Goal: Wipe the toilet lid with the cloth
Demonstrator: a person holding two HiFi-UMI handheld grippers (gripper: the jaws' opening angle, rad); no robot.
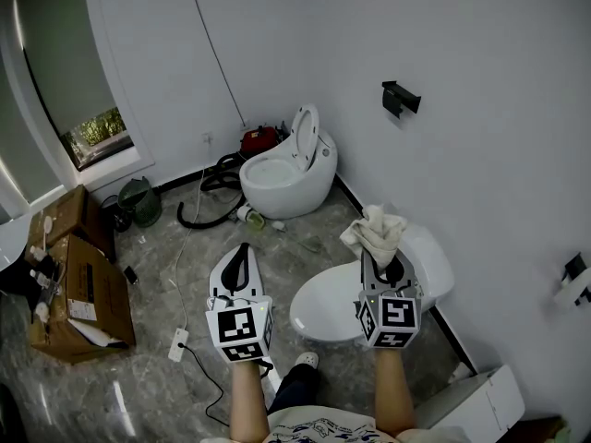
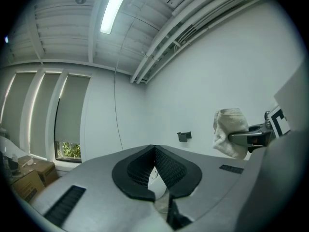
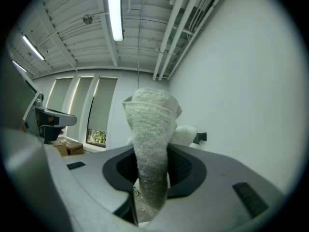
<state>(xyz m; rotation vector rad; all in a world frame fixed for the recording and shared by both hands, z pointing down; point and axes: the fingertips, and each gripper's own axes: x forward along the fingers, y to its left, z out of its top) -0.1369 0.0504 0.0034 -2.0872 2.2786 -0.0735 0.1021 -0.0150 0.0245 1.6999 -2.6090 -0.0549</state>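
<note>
No legible text, brand or number anywhere.
- Left gripper [image 1: 241, 253], cube: square black-white code markers, no letters or digits.
- Right gripper [image 1: 380, 258], cube: same kind of markers, pattern differs.
- Box [image 1: 88, 293], floor at left: pale label [image 1: 81, 309] on side, print too small to read.
- Shirt [image 1: 319, 428], bottom edge: dark printed design, not readable.

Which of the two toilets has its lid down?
The near toilet, below the right tongs holding the cloth: its lid lies flat. The far toilet by the wall stands open.
</note>
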